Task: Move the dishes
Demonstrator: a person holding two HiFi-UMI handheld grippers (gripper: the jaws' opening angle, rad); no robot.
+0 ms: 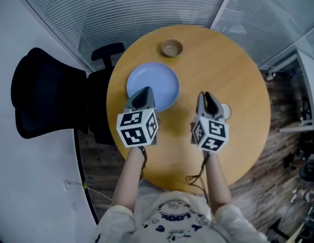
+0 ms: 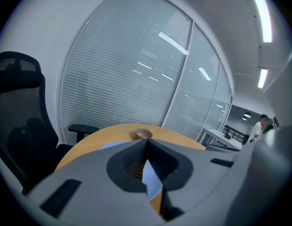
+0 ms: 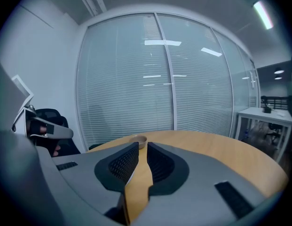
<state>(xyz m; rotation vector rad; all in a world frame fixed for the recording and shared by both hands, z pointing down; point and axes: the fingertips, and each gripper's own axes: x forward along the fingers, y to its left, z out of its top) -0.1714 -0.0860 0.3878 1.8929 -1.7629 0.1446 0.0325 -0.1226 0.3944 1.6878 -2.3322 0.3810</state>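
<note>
A pale blue plate (image 1: 155, 82) lies on the left half of the round wooden table (image 1: 237, 75). A small brown bowl (image 1: 172, 48) stands beyond it near the far edge. My left gripper (image 1: 145, 91) hovers over the plate's near rim, jaws shut with nothing in them. In the left gripper view the plate (image 2: 151, 177) shows below the closed left gripper (image 2: 146, 141), with the bowl (image 2: 143, 134) straight ahead. My right gripper (image 1: 204, 95) hangs over bare wood to the plate's right. In its own view the right gripper (image 3: 142, 146) has a narrow empty gap and the bowl (image 3: 138, 139) lies ahead.
A small pale round dish (image 1: 226, 110) peeks out right of the right gripper. A black office chair (image 1: 45, 92) stands against the table's left side. Glass walls with blinds (image 3: 160, 79) close off the far side. A white desk (image 3: 258, 113) stands off to the right.
</note>
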